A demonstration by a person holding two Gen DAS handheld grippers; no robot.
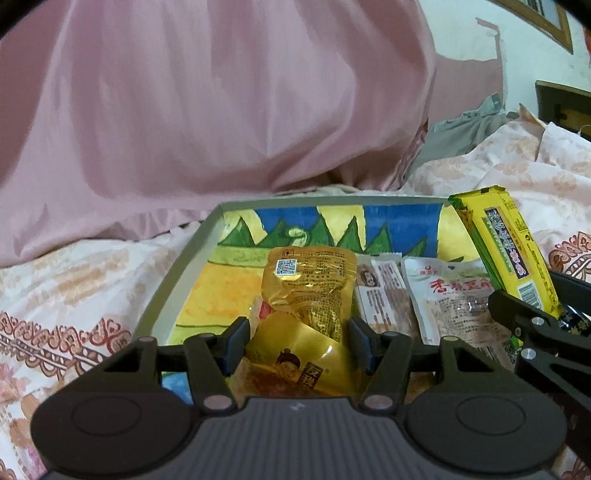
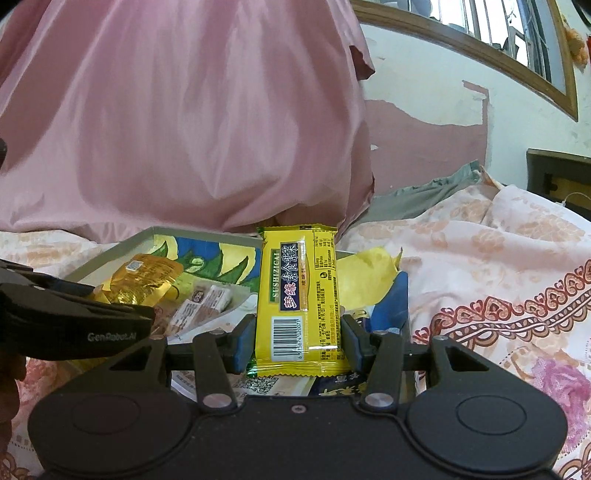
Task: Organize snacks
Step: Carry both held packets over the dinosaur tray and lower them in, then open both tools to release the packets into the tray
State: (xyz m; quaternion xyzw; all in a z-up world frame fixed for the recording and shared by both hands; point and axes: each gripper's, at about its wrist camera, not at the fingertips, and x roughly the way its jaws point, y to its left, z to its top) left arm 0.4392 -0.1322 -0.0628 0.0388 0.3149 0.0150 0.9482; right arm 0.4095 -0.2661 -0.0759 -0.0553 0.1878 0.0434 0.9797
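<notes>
A shallow grey box (image 1: 177, 280) with a painted yellow, blue and green inside lies on the bed. My left gripper (image 1: 301, 343) is shut on a gold snack pouch (image 1: 310, 295), which is bent and held just above the box floor. A brown-and-white packet (image 1: 380, 295) and a white packet with red characters (image 1: 454, 299) lie flat in the box. My right gripper (image 2: 298, 343) is shut on a yellow seaweed packet (image 2: 299, 291), standing upright over the box's right side (image 2: 400, 295). The left gripper (image 2: 140, 310) and its gold pouch (image 2: 144, 280) show at the left of the right wrist view.
A floral bedsheet (image 2: 480, 277) surrounds the box. A pink fabric mass (image 1: 221, 110) rises right behind it. A grey cloth (image 2: 424, 199) and dark wooden furniture (image 2: 557, 177) lie at the back right, below a window (image 2: 498, 33). More packets (image 2: 280, 384) lie under the right gripper.
</notes>
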